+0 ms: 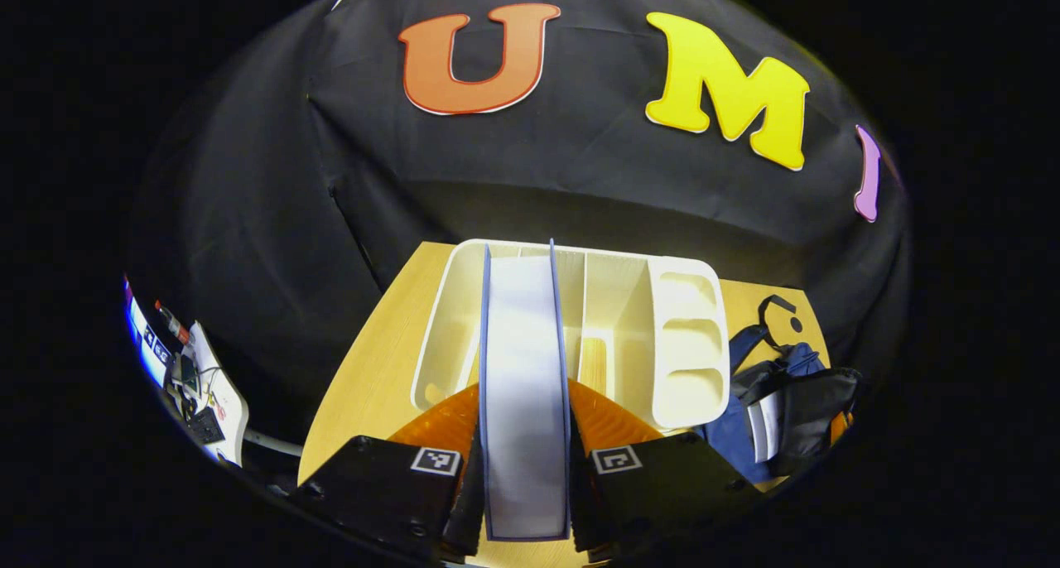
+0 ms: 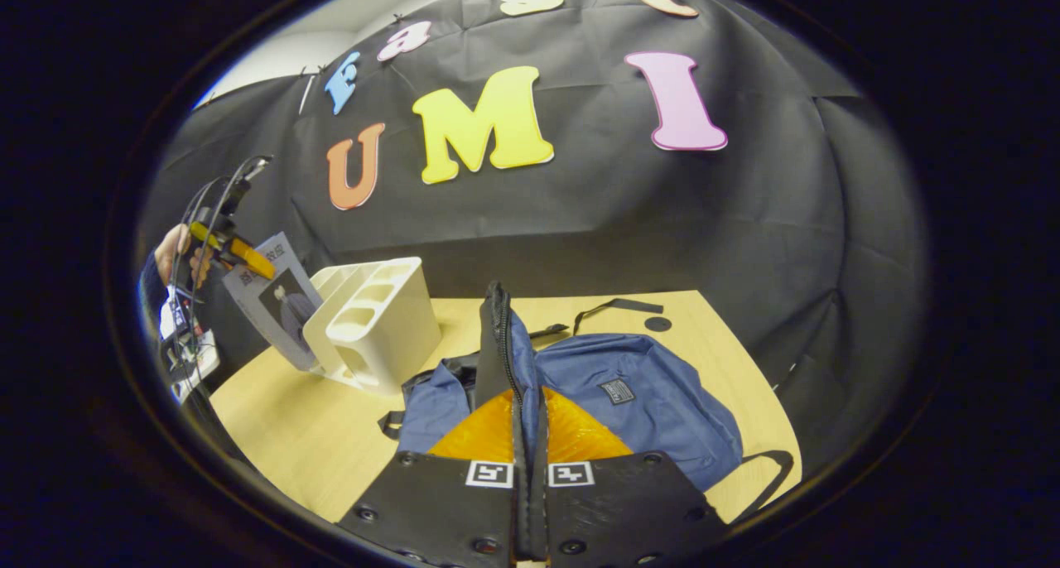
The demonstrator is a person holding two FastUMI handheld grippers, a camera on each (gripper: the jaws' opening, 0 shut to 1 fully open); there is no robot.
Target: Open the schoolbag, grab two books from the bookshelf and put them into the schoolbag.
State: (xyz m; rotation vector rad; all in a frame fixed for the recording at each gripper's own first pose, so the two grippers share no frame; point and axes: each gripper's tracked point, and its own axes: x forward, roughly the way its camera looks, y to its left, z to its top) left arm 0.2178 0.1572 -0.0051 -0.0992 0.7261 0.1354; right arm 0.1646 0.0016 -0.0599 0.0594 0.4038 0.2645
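- Both views are dim overall; light falls from above onto the counter point(image 2: 629, 320), which glows warm yellow against the dark cloth wall.
- The white bookshelf point(image 1: 654, 328) is the brightest surface in the left gripper view, near glare along its rim, with soft shading inside its compartments.
- The page edges of the book point(image 1: 525, 386) look washed out and slightly blurred up close.
- Fisheye bending curves the counter's edges and darkens the outer ring.
- The schoolbag point(image 2: 646, 394) is sharp, with deep shadow in its folds.
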